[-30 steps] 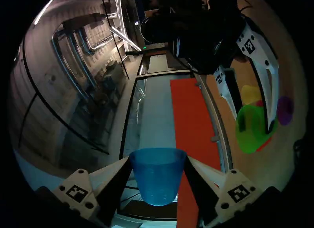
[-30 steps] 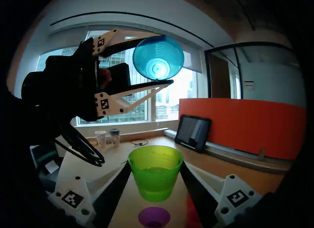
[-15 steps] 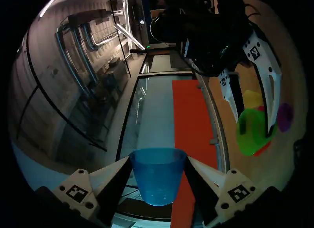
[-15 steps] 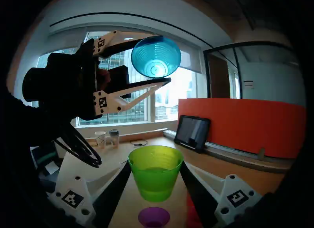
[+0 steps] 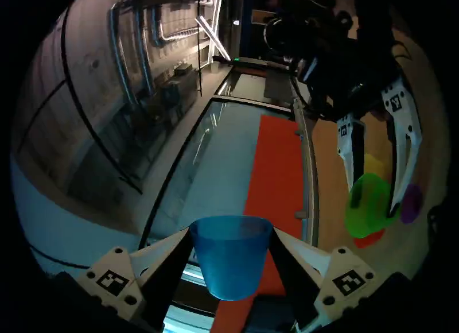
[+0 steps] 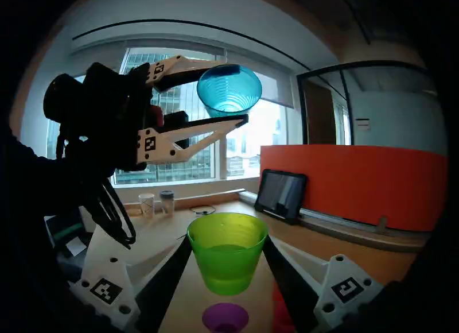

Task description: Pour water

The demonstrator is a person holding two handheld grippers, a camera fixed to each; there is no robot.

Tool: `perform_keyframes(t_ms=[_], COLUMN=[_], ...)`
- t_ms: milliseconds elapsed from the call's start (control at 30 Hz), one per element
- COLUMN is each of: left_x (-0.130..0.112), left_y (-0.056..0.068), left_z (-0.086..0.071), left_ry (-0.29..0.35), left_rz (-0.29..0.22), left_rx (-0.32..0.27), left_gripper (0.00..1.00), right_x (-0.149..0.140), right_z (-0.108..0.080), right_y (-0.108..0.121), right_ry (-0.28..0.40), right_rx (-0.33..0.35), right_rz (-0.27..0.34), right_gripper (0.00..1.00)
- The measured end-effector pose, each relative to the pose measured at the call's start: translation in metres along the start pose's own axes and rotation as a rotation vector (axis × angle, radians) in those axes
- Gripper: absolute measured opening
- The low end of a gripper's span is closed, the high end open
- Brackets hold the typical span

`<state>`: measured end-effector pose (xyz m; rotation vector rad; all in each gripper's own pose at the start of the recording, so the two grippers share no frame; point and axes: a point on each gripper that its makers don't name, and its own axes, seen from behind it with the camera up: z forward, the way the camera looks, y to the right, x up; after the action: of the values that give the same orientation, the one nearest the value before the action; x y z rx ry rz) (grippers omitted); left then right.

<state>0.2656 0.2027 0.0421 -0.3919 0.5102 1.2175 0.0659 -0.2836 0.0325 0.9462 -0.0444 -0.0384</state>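
Note:
A blue cup [image 5: 230, 254] sits between the fingers of my left gripper [image 5: 230, 258], which is shut on it. In the right gripper view the same blue cup [image 6: 228, 91] is held high and tipped on its side, mouth facing this way. My right gripper [image 6: 228, 258] is shut on a green cup [image 6: 228, 250] that stands upright with some liquid in it. The left gripper view shows that green cup [image 5: 367, 204] off to the right, between the right gripper's white fingers [image 5: 406, 149]. The blue cup is above and left of the green cup, apart from it.
A purple cup [image 6: 225, 317] stands on the wooden table [image 6: 321, 235] just below the green cup. A tablet [image 6: 280, 193] leans before an orange partition [image 6: 367, 178]. Two small cups [image 6: 156, 202] stand by the window. A yellow cup [image 5: 375, 165] and a red one lie behind the green cup.
The left gripper has turned, tilting the blue cup back from fully sideways so its mouth faces more upward. The green cup has stayed still.

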Motion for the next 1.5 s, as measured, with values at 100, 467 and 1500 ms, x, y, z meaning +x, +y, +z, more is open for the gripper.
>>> perform_keyframes(t_ms=[100,467,1500], left_x=[-0.005,-0.025,-0.051], left_y=[0.002,-0.003,-0.007], left_z=[0.002,0.000,0.003], left_ry=[-0.017,-0.069,-0.117], left_rz=[-0.109,-0.423,-1.192], left_rx=[-0.013,-0.018,-0.082], left_gripper=[0.87,0.88,0.88], right_x=[-0.001,0.004,0.009], right_z=[-0.001,-0.006,-0.010], right_y=[0.000,-0.001,-0.006], right_ry=[0.000,0.007,0.018], right_rx=[-0.003,-0.006,-0.011], right_rz=[0.001,-0.002,-0.007], right_gripper=[0.91,0.91,0.91])
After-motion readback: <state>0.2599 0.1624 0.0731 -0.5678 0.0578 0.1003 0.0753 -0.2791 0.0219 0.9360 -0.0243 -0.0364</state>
